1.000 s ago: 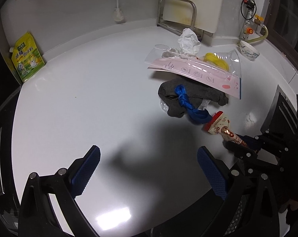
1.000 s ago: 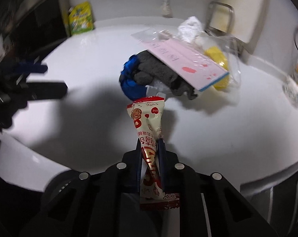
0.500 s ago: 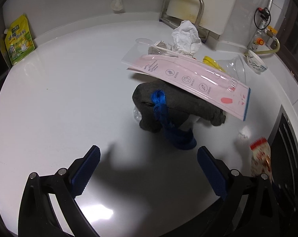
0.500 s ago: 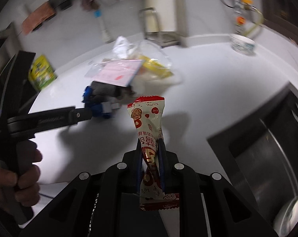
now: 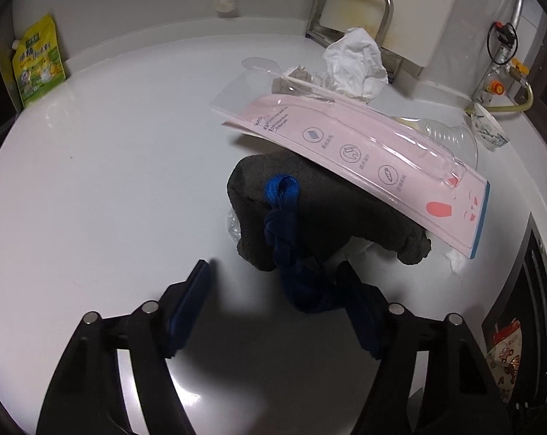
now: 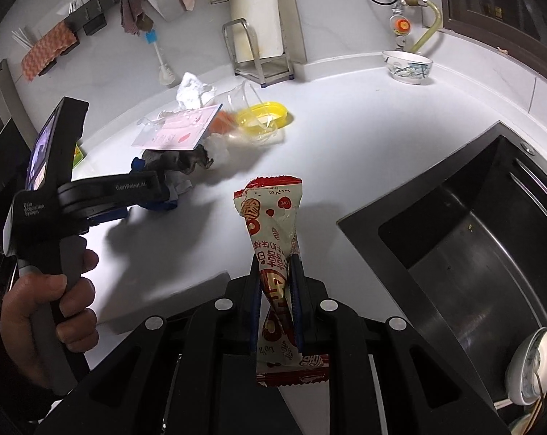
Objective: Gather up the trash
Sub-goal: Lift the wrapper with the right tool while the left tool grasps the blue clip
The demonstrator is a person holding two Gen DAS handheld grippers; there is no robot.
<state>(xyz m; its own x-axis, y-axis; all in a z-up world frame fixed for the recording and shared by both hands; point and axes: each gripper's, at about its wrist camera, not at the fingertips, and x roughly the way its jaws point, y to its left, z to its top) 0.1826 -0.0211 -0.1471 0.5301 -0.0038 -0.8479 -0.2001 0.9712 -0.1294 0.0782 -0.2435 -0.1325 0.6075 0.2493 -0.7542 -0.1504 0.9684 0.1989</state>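
Jaws first: wide apart on the left gripper (image 5: 273,266), pressed together on the right gripper (image 6: 276,264) around one snack wrapper (image 6: 273,217).

Counting on the white counter (image 5: 110,181):
- one gray cloth (image 5: 328,210), with one blue strap (image 5: 282,217) draped across it;
- one pink toothbrush pack (image 5: 364,152), resting tilted on top of the cloth;
- one crumpled tissue (image 5: 356,61) behind the pack;
- one green-yellow pouch (image 5: 38,65), leaning at the far left wall;
- one patterned bowl (image 5: 489,127) at the far right.

Lower bunch of the strap between the two blue pads (image 5: 186,308), close to the right-hand one; cannot tell whether touching, too dark there.

Only in the right wrist view:
- one black sink (image 6: 454,239) with one white dish (image 6: 534,362) inside;
- one yellow lid (image 6: 262,116) beside a clear cup;
- one bottle brush (image 6: 157,54) at the wall;
- the person's left hand (image 6: 49,301) on the handle of the left gripper.

Only in the left wrist view: printed icons on the pink pack, and the pouch in full.

Wrapper held in the air above the counter edge, just left of the sink. Long axis along the fingers, pointing forward and away from the camera; red crimped end at the far tip, other crimped end behind the pads. Clamped in its near half. Seen also at the low right edge of the left wrist view (image 5: 505,348), well apart from the pile.
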